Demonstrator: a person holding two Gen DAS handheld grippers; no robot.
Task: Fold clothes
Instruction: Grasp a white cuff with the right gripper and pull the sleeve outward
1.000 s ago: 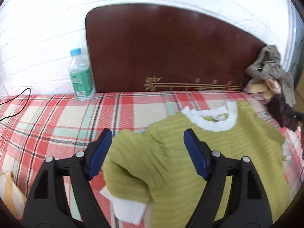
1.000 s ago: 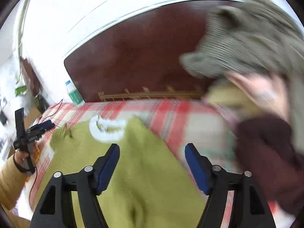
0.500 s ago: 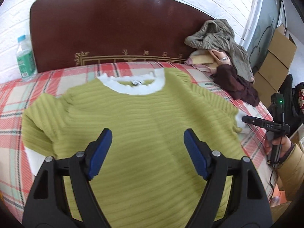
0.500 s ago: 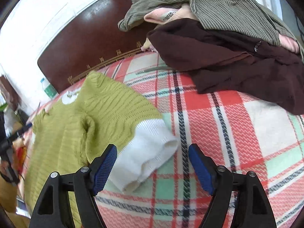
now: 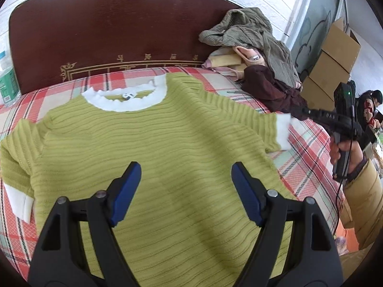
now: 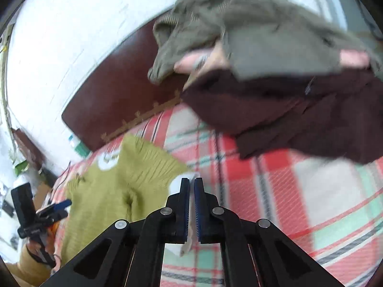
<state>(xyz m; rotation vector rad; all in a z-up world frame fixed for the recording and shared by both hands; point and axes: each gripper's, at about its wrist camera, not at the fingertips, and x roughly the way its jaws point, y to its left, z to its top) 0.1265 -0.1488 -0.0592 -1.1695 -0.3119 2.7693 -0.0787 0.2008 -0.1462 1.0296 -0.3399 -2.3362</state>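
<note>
Left wrist view: a green sweater (image 5: pixel 153 143) with a white collar (image 5: pixel 124 100) lies spread flat, front up, on the plaid bedspread (image 5: pixel 308 153), its collar toward the dark wooden headboard (image 5: pixel 115 31). Your left gripper (image 5: pixel 184 191) hovers over the lower middle of the sweater with its jaws wide apart and nothing between the blue pads (image 5: pixel 124 191); they do not touch the knit. One sleeve ends in a white cuff (image 5: pixel 20 203) at the left edge of this view. The other sleeve stretches toward the right edge, where its white cuff (image 5: pixel 283 129) meets your right gripper (image 5: pixel 318 116), held in your right hand (image 5: pixel 344 153).

Right wrist view: your right gripper (image 6: pixel 191 203) has just been closing, and its jaws now stand pressed together on the white cuff (image 6: pixel 178 184); a strip of white fabric shows between the pads and hangs out below them. The green sweater (image 6: pixel 115 191) runs off to the left of the grip, where your left gripper (image 6: pixel 55 209) appears small near the frame edge. This view is blurred.

A pile of other clothes (image 5: pixel 258 55), olive, pink and dark maroon, sits at the headboard end of the bed, apart from the sweater. A water bottle (image 5: pixel 7 79) stands at the left edge beside the headboard, and cardboard boxes (image 5: pixel 332 57) are stacked beyond the bed.
</note>
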